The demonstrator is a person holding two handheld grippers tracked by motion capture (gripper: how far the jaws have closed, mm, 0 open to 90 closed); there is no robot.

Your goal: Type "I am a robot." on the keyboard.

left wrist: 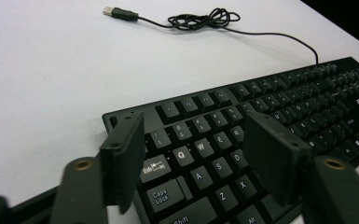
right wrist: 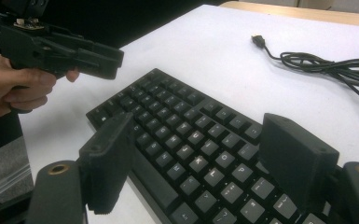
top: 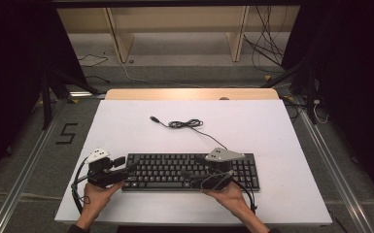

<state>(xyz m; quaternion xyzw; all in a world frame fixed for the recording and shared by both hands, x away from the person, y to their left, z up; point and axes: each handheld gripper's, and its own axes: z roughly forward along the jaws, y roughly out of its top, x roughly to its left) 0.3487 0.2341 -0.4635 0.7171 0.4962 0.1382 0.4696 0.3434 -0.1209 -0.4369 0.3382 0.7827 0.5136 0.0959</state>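
Observation:
A black keyboard [top: 175, 171] lies flat near the front of the white table top [top: 126, 126]. Its thin cable [top: 187, 124] runs back in a loose coil and ends in a USB plug [top: 153, 118]. My left gripper [top: 126, 167] hovers over the keyboard's left end [left wrist: 200, 154], jaws open [left wrist: 193, 140] with nothing between them. My right gripper [top: 187, 174] is over the keyboard's middle, pointing toward the left one. Its jaws stand open [right wrist: 196, 154] above the keys [right wrist: 191, 135], holding nothing. The left gripper [right wrist: 107, 58] and its hand appear in the right gripper view.
The plug [left wrist: 116, 12] and coiled cable [left wrist: 205, 19] lie on bare white surface behind the keyboard. A wooden strip [top: 192, 94] borders the table's far edge. Wooden frame legs [top: 121, 43] and loose floor cables [top: 267, 48] lie beyond. Metal rails [top: 24, 165] run along both sides.

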